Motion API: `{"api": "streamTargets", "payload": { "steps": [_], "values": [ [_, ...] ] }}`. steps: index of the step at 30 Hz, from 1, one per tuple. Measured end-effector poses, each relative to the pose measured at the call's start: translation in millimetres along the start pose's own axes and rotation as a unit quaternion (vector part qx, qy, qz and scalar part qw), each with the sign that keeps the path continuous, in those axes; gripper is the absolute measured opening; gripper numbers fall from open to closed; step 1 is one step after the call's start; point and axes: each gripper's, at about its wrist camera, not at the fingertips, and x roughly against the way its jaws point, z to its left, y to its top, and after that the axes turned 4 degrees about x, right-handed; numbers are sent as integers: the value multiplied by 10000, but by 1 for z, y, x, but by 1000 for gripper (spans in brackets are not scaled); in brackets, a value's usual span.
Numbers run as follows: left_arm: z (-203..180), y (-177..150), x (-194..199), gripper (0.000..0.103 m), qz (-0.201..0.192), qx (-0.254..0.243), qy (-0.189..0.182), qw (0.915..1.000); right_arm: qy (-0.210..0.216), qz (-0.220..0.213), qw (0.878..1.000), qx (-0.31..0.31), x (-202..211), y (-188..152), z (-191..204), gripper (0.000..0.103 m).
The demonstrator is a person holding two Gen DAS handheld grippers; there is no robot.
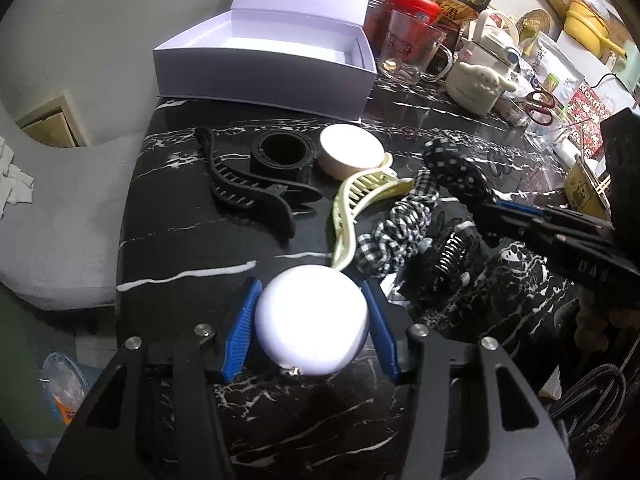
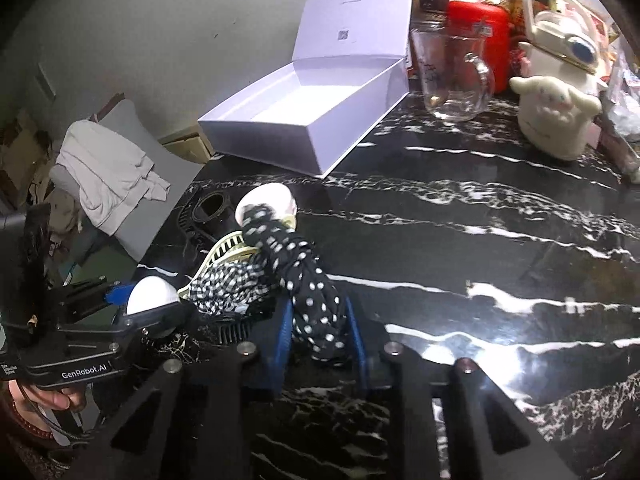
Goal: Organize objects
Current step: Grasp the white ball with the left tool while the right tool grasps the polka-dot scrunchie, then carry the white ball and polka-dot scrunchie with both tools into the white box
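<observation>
Starting out — white box (image 1: 264, 68) empty; left gripper (image 1: 311, 320) clasps a white round case (image 1: 311, 318), right gripper (image 2: 318, 328) clenches the polka-dot scrunchie (image 2: 296, 276) — clips remain.

A black marble table (image 1: 192, 360) carries an open white box (image 1: 264, 72) at upper centre, hair clips (image 1: 248, 196), scrunchies (image 1: 396, 236) mid-frame.

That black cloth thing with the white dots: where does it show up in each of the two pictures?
Left wrist view: the polka-dot scrunchie lies right of centre, beyond the checked scrunchie, its near end in the right gripper.
Right wrist view: low in the centre, running toward the camera, pinched between the blue fingers.
Shared landmark: the open white box at the table's far edge.
</observation>
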Motion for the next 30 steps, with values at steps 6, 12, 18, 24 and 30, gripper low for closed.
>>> {"api": "streamTargets", "payload": {
  "steps": [6, 12, 18, 24, 30],
  "values": [
    [-13, -5, 2, 50, 11, -123, -7, 9999, -154, 28, 9998, -126, 9, -10, -10, 24],
    [-26, -11, 5, 50, 41, -212, -21, 9998, -372, 88, 9991, -186, 19, -24, -21, 24],
    [-40, -13, 6, 50, 72, -331, -78, 9994, -386, 64, 9990, -213, 28, -33, -28, 24],
    [-47, -8, 10, 50, 21, -388, -51, 9992, -386, -32, 9992, -137, 38, -29, -27, 24],
    [-51, 4, 14, 50, -93, -428, -11, 9990, -374, -160, 9991, 72, 47, -18, -19, 24]
  ]
}}
